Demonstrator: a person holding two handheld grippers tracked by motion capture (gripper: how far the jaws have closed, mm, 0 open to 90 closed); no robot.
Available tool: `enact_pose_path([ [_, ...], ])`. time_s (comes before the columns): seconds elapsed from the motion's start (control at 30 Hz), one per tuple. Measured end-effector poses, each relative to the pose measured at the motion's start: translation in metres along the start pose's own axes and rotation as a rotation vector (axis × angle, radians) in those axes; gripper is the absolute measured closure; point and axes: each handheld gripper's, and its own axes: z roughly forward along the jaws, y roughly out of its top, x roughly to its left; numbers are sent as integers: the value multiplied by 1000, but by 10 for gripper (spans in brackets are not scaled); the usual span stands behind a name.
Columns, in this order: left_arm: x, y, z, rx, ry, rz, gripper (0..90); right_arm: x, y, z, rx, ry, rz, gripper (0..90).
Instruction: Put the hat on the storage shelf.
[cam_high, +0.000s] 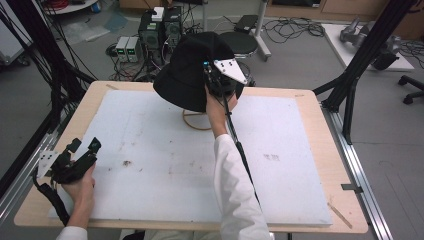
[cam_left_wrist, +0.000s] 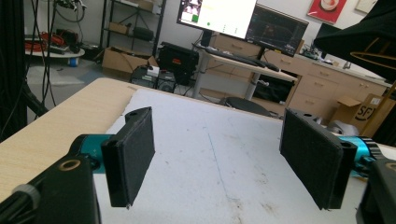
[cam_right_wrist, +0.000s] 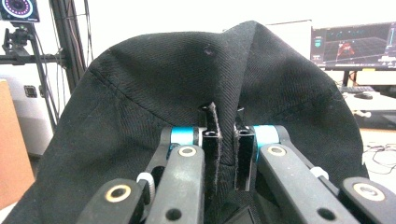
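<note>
Left claw spread wide, empty, right claw pinching black hat

Black bucket hat held aloft over wooden ring stand, fabric pinched at brim, far table centre.

Lab, monitors, floor cables, rig frames

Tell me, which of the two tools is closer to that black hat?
The right tool: its jaws are shut on the black hat, pinching a fold of the fabric. The left tool is open at the near left of the table, well away from the hat.
</note>
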Motion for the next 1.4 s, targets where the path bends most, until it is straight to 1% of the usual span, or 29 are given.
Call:
enact_pose_path([
  [0.13,0,-1,1,2,-3,-4,266,1,0,-2,11,6,-15,863],
  [0.23,0,-1,1,5,-3,-5,266,1,-2,-4,7,8,-10,863],
  [0.3,-1,-1,2,6,-3,-7,266,3,-1,-5,9,9,-23,861],
  [0.47,0,-1,2,8,-5,-2,266,6,0,-7,7,31,-11,861],
  [0.57,-1,-1,2,4,-5,-6,266,5,1,-7,31,36,-8,850],
  [0.6,-1,-1,2,4,-5,-6,266,5,1,-7,31,36,-8,850],
  [0.63,-1,-1,2,3,-4,-9,266,3,1,-8,36,49,7,813],
  [0.67,-1,-1,2,6,-5,-8,266,3,1,-8,36,49,7,813],
  [0.73,-1,-1,3,7,-6,-7,266,2,2,-8,38,64,19,769],
  [0.77,-1,-1,3,4,-6,-9,266,3,1,-7,42,69,11,753],
  [0.8,-1,-1,3,4,-8,-8,266,5,0,-7,50,62,-7,741],
  [0.87,-2,-1,3,5,-8,-7,266,5,0,-7,50,59,-8,731],
  [0.9,-2,-1,3,4,-9,-9,266,5,0,-7,54,65,0,714],
  [0.93,-1,-1,3,7,-11,-7,266,4,0,-7,55,68,6,682],
  [0.97,-1,-1,4,7,-9,-7,266,4,0,-7,56,71,11,624],
  [1.0,-1,-1,4,8,-8,-7,266,2,0,-8,56,57,23,493],
  [1.03,-1,-1,4,8,-8,-6,266,1,0,-8,54,44,29,461],
  [1.07,-1,-1,4,8,-9,-6,266,1,0,-8,54,44,29,461],
  [1.1,-1,-1,3,7,-11,-7,266,-1,0,-8,60,27,42,405],
  [1.17,-2,-1,3,5,-10,-10,266,-4,0,-8,72,7,59,357],
  [1.23,-2,-1,4,7,-12,-8,266,-5,0,-9,78,7,63,341],
  [1.33,-2,-2,4,7,-13,-9,266,-8,2,-11,85,-9,43,305],
  [1.4,-3,-1,4,6,-11,-7,266,-11,3,-14,74,8,49,278],
])
